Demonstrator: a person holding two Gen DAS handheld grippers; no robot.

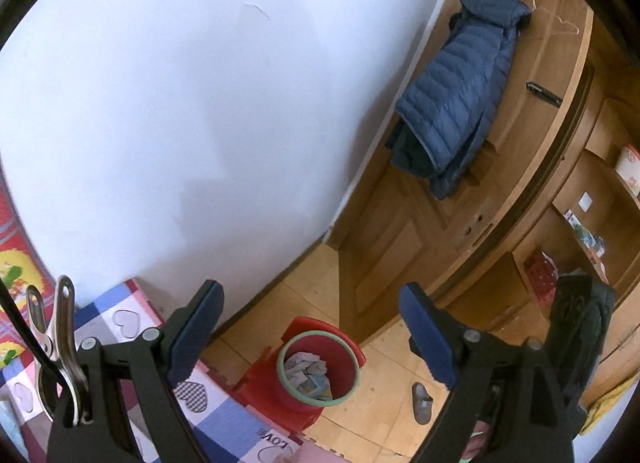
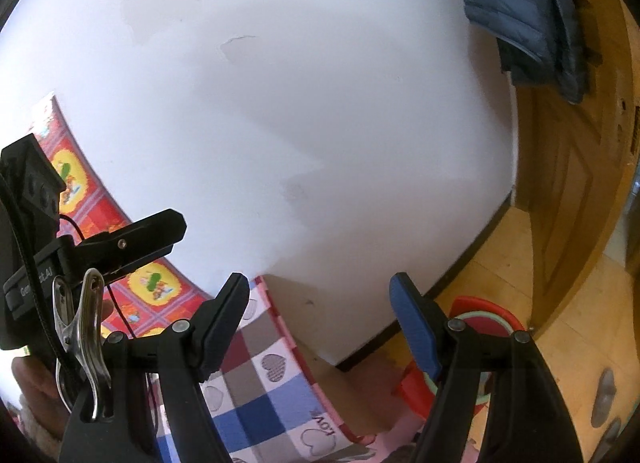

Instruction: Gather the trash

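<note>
A red trash bin (image 1: 316,367) with a green rim stands on the wooden floor by the wall. Crumpled paper (image 1: 304,363) lies inside it. My left gripper (image 1: 310,311) is open above and before the bin, with nothing between its fingers. In the right wrist view the bin (image 2: 484,317) is partly hidden behind my right gripper's blue-padded finger (image 2: 416,327). My right gripper (image 2: 324,303) is open and empty, facing the white wall. The left gripper (image 2: 120,241) shows side-on at the left there. The right gripper's black body (image 1: 580,335) shows at the right edge of the left wrist view.
A checkered heart-print mat (image 1: 132,319) lies left of the bin, and a red plastic piece (image 1: 260,379) sits beside it. A blue puffer jacket (image 1: 460,95) hangs on the wooden door (image 1: 400,247). A grey slipper (image 1: 422,403) lies on the floor. Wooden shelves (image 1: 580,223) stand at the right.
</note>
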